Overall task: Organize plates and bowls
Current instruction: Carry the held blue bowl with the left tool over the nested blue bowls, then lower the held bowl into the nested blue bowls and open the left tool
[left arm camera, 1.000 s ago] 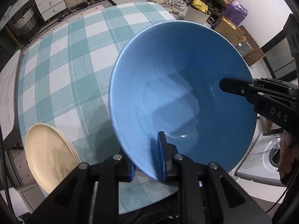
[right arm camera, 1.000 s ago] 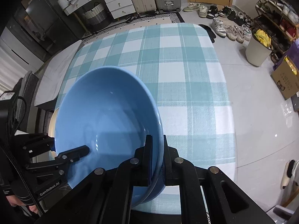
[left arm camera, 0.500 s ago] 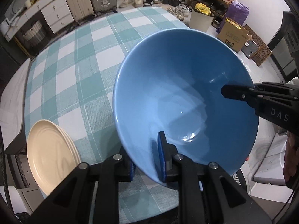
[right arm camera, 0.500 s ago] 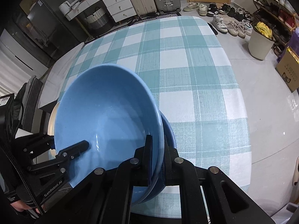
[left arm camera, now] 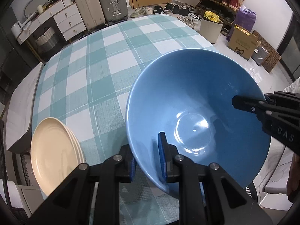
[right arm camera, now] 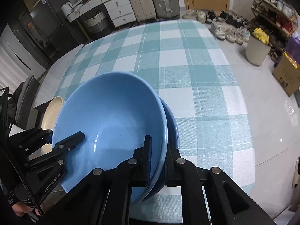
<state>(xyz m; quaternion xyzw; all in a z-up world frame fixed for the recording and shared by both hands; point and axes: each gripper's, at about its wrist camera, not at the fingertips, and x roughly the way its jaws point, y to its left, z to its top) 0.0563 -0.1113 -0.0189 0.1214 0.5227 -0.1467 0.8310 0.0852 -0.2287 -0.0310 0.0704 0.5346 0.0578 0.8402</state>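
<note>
A light blue bowl is tilted low over the checked table, held by both grippers. My left gripper is shut on its near-left rim, one pad inside and one outside. My right gripper is shut on the opposite rim. A darker blue bowl sits right under it, and the held bowl rests partly inside it. A stack of cream plates lies at the table's left edge, beside the bowls.
Suitcases and a white drawer cabinet stand beyond the table's far end. A bin, shoe racks and a cardboard box are on the floor to the right. A white counter adjoins the table's left side.
Both grippers have come down with the light blue bowl, which now sits lower and nests onto the darker bowl. More of the room's far side has come into view.
</note>
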